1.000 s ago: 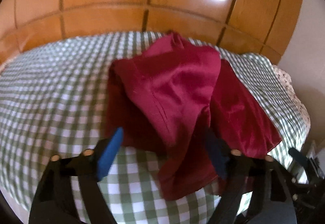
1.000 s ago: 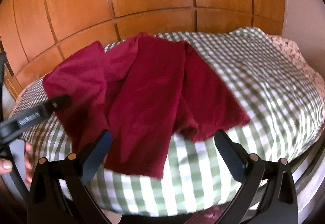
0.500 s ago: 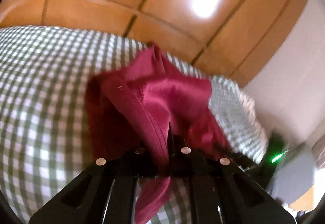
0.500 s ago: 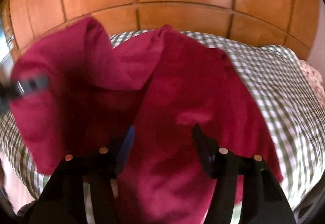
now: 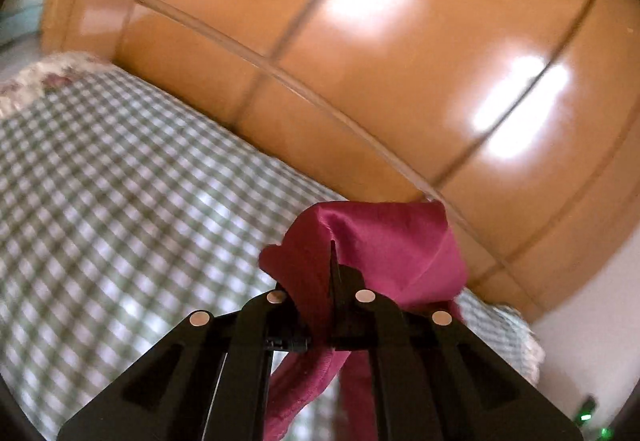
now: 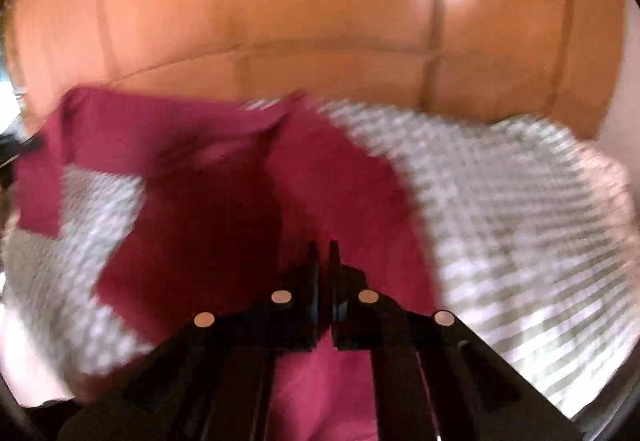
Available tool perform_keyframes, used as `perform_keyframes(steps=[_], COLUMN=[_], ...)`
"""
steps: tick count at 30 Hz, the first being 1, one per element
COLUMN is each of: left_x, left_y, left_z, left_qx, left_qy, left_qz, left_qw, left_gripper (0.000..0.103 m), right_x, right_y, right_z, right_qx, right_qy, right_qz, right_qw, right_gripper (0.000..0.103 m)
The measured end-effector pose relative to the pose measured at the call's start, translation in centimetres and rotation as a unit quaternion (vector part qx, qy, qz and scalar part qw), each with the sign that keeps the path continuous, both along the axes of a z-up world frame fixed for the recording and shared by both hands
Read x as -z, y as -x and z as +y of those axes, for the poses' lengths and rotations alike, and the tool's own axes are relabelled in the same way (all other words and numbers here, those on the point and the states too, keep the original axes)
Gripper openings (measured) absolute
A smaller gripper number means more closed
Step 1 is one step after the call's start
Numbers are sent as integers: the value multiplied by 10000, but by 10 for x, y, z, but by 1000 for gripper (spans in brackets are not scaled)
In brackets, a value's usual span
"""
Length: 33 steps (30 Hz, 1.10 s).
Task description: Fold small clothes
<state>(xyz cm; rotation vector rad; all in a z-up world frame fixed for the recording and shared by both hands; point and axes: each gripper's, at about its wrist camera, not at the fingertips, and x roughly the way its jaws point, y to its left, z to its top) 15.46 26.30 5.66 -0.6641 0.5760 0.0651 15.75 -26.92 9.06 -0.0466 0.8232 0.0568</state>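
A dark red garment (image 5: 384, 241) hangs lifted above the green-and-white checked bed sheet (image 5: 120, 181). My left gripper (image 5: 332, 261) is shut on a fold of it; the cloth bunches over the fingertips and trails down under the jaws. In the blurred right wrist view the same garment (image 6: 200, 209) stretches from the upper left across the sheet (image 6: 520, 221) to my right gripper (image 6: 324, 253). Its jaws stand together with red cloth around and beneath them. A corner of the garment is raised at the far left.
Glossy orange wooden panels (image 5: 400, 61) rise right behind the bed and also fill the top of the right wrist view (image 6: 280, 1). A floral cover (image 5: 40, 73) lies at the sheet's far end. A pale wall with small green lights (image 5: 586, 407) is at the lower right.
Both grippers went from open to shut on the red garment, the left first. The left one rose and rolled, pulling its fold up off the bed. The right one moved in over the cloth.
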Motion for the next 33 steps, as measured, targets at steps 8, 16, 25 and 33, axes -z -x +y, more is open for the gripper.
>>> perform_keyframes(steps=[8, 16, 25, 33], left_x=[23, 51, 78, 51], left_y=[-55, -62, -42, -6], left_z=[30, 37, 59, 105], left_qx=[-472, -398, -244, -771], left_qy=[-259, -262, 213, 907], left_qz=[828, 1186, 1565, 1616], left_qw=[9951, 9918, 9871, 9796], left_gripper=[4, 33, 72, 81], right_x=[8, 8, 30, 89], right_y=[-118, -135, -36, 37], right_z=[-126, -153, -124, -86], right_qx=[1806, 2442, 1198, 496], right_qy=[1271, 1382, 166, -741], right_qz=[36, -351, 438, 1527], right_qw=[9753, 9592, 9917, 9842], right_gripper=[4, 74, 89, 85])
